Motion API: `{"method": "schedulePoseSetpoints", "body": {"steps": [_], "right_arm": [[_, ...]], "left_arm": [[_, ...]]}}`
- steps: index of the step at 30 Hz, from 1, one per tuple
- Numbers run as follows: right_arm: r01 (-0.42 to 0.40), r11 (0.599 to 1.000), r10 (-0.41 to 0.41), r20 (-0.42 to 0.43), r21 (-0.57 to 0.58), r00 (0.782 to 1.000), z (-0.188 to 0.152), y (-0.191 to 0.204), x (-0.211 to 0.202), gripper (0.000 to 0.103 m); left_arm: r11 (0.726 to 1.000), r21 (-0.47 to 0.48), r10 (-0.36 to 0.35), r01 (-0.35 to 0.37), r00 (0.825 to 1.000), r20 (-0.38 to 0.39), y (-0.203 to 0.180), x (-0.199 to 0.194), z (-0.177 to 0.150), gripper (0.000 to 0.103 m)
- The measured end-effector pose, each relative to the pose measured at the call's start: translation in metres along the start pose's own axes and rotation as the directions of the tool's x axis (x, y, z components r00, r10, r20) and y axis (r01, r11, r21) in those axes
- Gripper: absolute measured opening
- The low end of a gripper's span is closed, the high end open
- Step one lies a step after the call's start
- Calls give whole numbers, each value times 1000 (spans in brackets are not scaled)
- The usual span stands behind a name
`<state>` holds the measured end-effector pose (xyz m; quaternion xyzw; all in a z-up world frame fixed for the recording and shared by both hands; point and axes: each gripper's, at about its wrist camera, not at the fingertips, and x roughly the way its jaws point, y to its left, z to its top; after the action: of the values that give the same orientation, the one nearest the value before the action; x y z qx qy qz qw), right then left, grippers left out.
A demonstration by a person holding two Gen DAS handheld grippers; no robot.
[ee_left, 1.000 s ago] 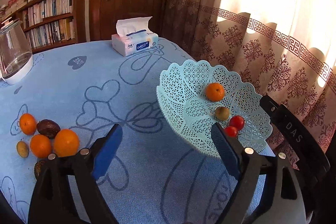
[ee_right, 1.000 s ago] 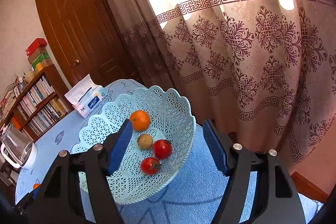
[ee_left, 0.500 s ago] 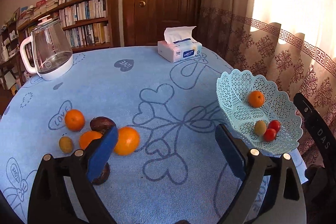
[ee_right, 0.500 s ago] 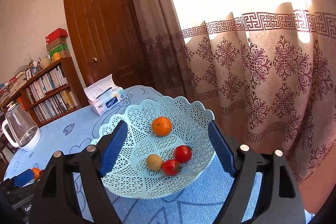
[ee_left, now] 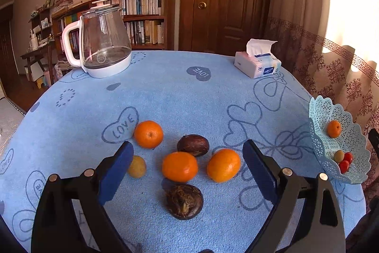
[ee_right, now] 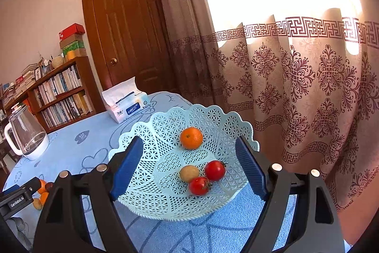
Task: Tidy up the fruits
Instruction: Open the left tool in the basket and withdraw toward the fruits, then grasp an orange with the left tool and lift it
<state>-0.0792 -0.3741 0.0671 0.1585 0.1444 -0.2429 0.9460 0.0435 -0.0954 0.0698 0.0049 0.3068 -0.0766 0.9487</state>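
On the blue tablecloth (ee_left: pixel 189 96) lies a cluster of loose fruit: three oranges (ee_left: pixel 148 134) (ee_left: pixel 180 166) (ee_left: pixel 223 165), a smooth dark fruit (ee_left: pixel 193 145), a rough dark fruit (ee_left: pixel 184 200) and a small yellowish fruit (ee_left: pixel 137 166). My left gripper (ee_left: pixel 187 148) hovers open over this cluster, gripping nothing. A pale blue lattice basket (ee_right: pixel 151 134) stands at the table's right edge, holding an orange (ee_right: pixel 191 138), a tan fruit (ee_right: pixel 189 172) and two tomatoes (ee_right: pixel 215 170) (ee_right: pixel 199 185). My right gripper (ee_right: pixel 188 142) is open in front of the basket, empty.
A glass kettle (ee_left: pixel 104 39) on a white base stands at the far left of the table, a tissue box (ee_left: pixel 258 63) at the far right. A patterned curtain (ee_right: pixel 308 87) hangs close behind the basket. Bookshelf (ee_left: pixel 142 23) and door stand beyond the table.
My left gripper has swung left from the basket to the loose fruit cluster, which now lies between its fingers. My right gripper's jaws have widened and it has rolled more level at the basket.
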Motion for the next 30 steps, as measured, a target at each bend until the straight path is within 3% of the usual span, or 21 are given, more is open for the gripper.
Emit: {"method": "schedulePoseSetpoints", "body": {"steps": [6, 9, 17, 25, 30], "right_arm": [[-1, 1000, 1, -1, -3, 1000, -1, 0, 0, 82], [-1, 1000, 1, -3, -7, 1000, -1, 1, 1, 82], [0, 1000, 0, -9, -17, 1000, -2, 2, 3, 82], [3, 1000, -3, -16, -26, 1000, -3, 3, 5, 82], [7, 999, -7, -13, -41, 1000, -4, 6, 5, 82]], "left_arm": [[999, -14, 35, -36, 999, -21, 23, 15, 13, 93], [999, -40, 18, -20, 998, -65, 35, 31, 20, 91], [987, -140, -102, 74, 973, -206, 60, 76, 27, 58], [986, -152, -108, 70, 962, -253, 65, 99, 19, 43], [987, -145, -107, 75, 968, -228, 67, 98, 17, 40]]}}
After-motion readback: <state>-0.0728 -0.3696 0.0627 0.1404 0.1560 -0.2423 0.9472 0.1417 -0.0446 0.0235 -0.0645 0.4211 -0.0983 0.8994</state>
